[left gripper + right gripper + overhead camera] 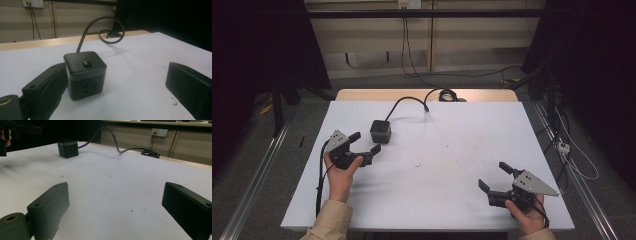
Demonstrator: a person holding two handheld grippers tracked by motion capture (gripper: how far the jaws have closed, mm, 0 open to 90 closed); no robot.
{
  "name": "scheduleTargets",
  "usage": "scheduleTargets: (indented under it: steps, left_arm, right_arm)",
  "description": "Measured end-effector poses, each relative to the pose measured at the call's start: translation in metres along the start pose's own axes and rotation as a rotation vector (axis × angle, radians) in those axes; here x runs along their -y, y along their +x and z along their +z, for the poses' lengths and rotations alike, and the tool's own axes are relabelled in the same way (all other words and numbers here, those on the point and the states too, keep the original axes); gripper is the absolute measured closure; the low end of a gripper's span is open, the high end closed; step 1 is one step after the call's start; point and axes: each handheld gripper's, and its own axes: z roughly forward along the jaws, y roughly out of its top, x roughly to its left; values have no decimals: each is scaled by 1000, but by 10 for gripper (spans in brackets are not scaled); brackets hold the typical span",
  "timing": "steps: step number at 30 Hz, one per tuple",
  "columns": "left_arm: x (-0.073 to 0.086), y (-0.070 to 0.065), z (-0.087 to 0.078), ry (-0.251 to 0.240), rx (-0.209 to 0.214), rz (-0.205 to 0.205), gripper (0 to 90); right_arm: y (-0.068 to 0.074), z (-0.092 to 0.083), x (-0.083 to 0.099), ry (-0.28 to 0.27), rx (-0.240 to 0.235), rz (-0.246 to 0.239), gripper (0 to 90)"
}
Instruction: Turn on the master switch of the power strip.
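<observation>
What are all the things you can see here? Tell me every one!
Cube power strip: one, black, standing on the table's left half, just ahead of the left gripper.
Cable: one, black, running from the cube to a coil at the table's far edge.
Table: one, white top with a wooden strip along the far edge.
Wall socket: one, white, on the far wall, with cords plugged in.
Left gripper: one, black, fingers open, near the cube.
Right gripper: one, black, fingers open, over the table's near right part.
Hands: two, each holding a gripper.
</observation>
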Motion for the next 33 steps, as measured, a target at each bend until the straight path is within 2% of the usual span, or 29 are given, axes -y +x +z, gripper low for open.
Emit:
scheduleTargets:
  steps: [20,33]
  left_arm:
    - [-4,-1,11,1,15,8,50]
    - [-6,0,18,16,1,19,67]
  right_arm:
    - [0,0,0,0,0,1,68]
    - [0,0,0,-2,-2,0,68]
